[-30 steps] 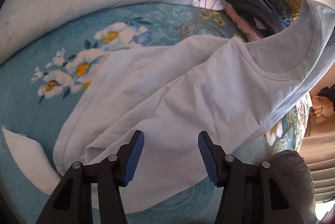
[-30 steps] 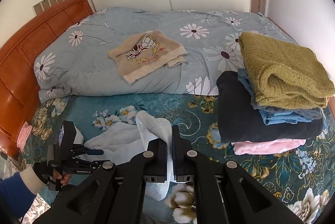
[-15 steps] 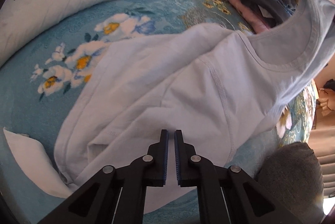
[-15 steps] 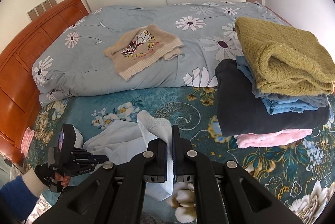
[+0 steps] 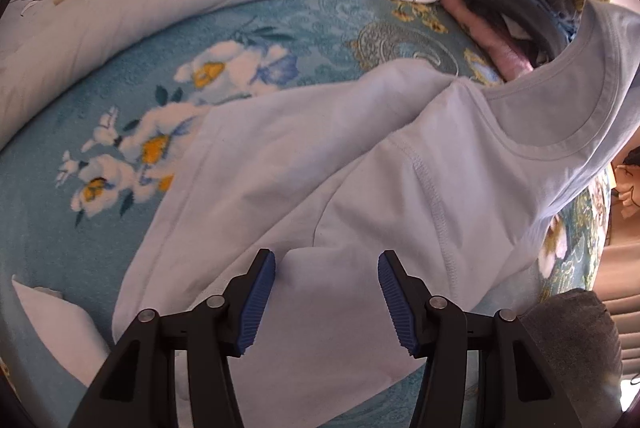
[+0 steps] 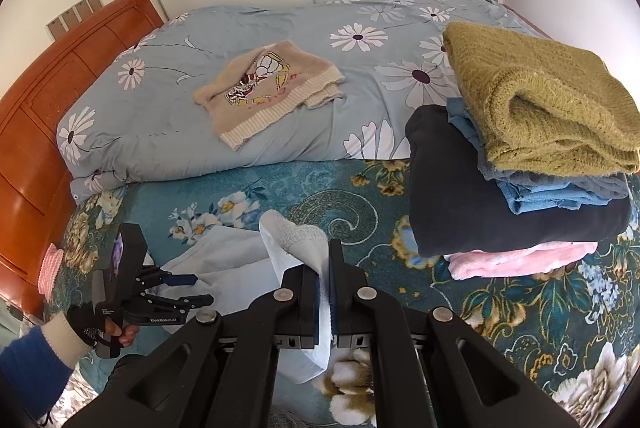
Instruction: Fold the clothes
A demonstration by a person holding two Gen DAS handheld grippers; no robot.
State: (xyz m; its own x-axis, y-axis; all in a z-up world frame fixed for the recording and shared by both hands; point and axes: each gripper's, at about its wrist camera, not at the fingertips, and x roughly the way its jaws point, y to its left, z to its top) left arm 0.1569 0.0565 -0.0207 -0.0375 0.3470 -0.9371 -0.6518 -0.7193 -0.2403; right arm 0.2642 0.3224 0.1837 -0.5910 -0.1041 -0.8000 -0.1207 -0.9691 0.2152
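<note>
A pale blue T-shirt (image 5: 360, 196) lies on the teal floral bedspread (image 5: 120, 100), its collar side lifted at the right. My left gripper (image 5: 326, 298) is open just above the shirt's lower part, holding nothing. It also shows in the right wrist view (image 6: 192, 290), at the shirt's left edge. My right gripper (image 6: 324, 280) is shut on the shirt (image 6: 296, 248) near its collar and holds that part up off the bed.
A stack of folded clothes (image 6: 520, 164), olive knit on top, stands at the right. A beige cartoon sweater (image 6: 268, 88) lies on the daisy quilt (image 6: 360, 28) behind. A wooden headboard (image 6: 48, 108) is at the left. A white cloth (image 5: 52, 324) lies by the shirt's hem.
My left gripper, open a second ago, shut half a second ago and has opened again over the shirt. My right gripper stays shut on the shirt.
</note>
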